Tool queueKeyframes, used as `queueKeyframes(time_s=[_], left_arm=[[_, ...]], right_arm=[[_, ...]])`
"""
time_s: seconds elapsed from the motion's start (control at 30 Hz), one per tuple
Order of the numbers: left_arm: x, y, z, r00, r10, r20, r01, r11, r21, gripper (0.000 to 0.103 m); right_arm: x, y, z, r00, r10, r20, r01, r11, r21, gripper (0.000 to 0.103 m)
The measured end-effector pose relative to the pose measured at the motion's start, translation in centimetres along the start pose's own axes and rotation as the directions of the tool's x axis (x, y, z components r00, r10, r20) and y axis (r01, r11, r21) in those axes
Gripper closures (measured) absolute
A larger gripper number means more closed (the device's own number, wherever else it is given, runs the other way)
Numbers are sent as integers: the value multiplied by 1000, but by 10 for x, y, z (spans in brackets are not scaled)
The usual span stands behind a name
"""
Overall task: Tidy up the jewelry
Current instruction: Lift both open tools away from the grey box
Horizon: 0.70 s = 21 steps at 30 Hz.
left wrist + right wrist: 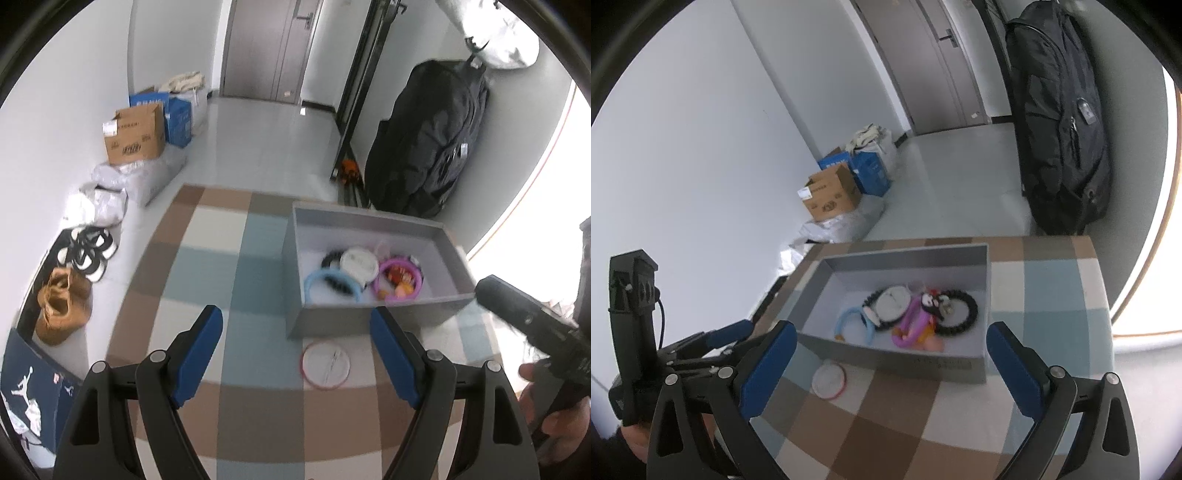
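A grey open box stands on a checked tablecloth. Inside lie a blue ring, a pink ring with small orange pieces, a white round case and a black beaded ring. In the right wrist view the box holds the same items, with the black ring at its right. A round white, pink-rimmed case lies on the cloth in front of the box, also seen in the right wrist view. My left gripper is open and empty above the cloth. My right gripper is open and empty before the box.
Cardboard boxes and plastic bags line the left wall, with shoes and a brown bag on the floor. A large black bag leans by the wall behind the table. A grey door is at the back.
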State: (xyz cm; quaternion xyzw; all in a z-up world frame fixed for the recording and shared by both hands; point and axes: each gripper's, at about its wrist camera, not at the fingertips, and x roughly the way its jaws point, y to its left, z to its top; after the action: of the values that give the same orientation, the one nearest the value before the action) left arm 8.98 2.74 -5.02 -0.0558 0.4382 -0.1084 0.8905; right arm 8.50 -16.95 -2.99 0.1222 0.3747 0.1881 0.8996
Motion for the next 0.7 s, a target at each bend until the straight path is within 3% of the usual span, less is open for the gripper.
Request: queueKeyframes(time_s=[0.2,0.4,0.53,0.7], left_arm=[[16,-6,-18,996,2,-91,2,999,42,24],[42,-17,-27,983,60,-176,-42,994,104,25],[44,-30,-28,980,128,-155,-99,978,184,24],[41,-31,-28,983,114,-146,-87,980,181,29]], right_arm=[[-3,-2,-6,1000,-26,-18,26,1000,2,0],[-7,-5,-11,999,-40,-30,40,999,7,0],[-6,-6,-16,997,-61,-55,61,998,1,0],[-5,-10,-19,993,-87,-77,87,996,-4,0]])
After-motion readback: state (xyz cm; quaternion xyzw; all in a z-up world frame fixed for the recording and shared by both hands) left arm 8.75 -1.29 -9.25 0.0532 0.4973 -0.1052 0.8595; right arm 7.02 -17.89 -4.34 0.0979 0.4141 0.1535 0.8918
